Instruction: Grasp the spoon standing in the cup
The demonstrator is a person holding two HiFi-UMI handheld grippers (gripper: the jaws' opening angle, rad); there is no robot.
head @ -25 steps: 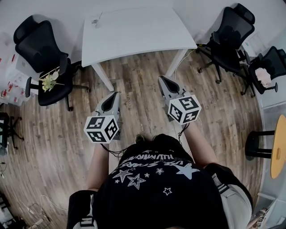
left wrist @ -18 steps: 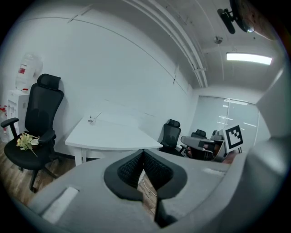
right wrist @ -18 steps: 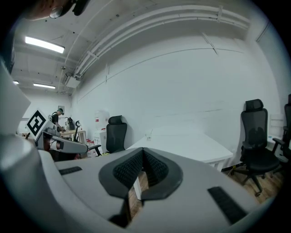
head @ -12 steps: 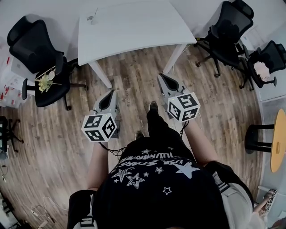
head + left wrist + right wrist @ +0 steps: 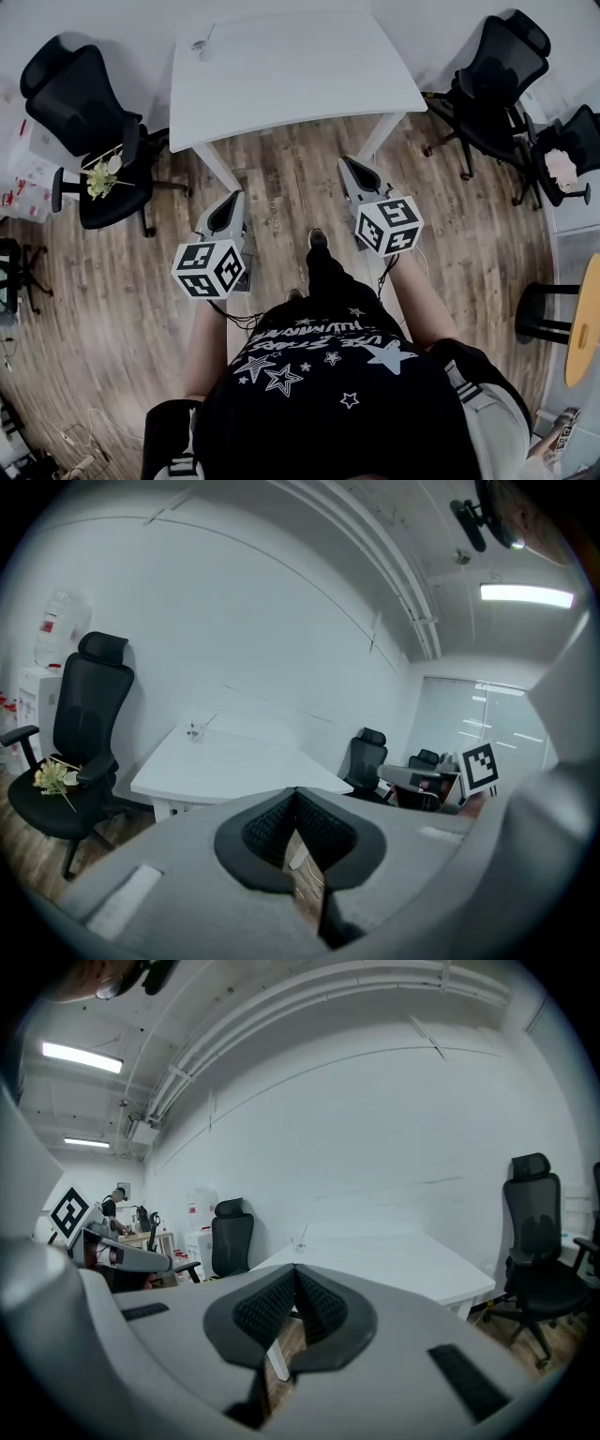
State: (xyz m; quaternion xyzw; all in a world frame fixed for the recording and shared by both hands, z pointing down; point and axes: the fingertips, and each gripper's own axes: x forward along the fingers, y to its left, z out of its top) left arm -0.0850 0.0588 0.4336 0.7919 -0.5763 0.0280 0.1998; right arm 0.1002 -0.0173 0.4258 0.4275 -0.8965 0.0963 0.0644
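Note:
A small clear cup [image 5: 201,44] with a thin spoon [image 5: 207,34] standing in it sits near the far left corner of the white table [image 5: 300,80]. The cup is tiny and distant in the left gripper view [image 5: 195,730] and in the right gripper view [image 5: 300,1243]. My left gripper [image 5: 230,199] and right gripper [image 5: 345,167] are held over the wooden floor, short of the table's near edge and far from the cup. Both are shut with nothing between the jaws: the left gripper [image 5: 296,791] and the right gripper [image 5: 295,1269] each show pads meeting at the tips.
A black office chair [image 5: 80,103] stands left of the table with a bunch of flowers [image 5: 103,172] on its seat. Two more black chairs [image 5: 492,80] [image 5: 572,141] stand to the right. A round yellow table [image 5: 586,314] is at the right edge.
The person has taken a step: a foot now shows on the floor between the grippers. The view has shifted slightly. Both grippers stay shut and held in front.

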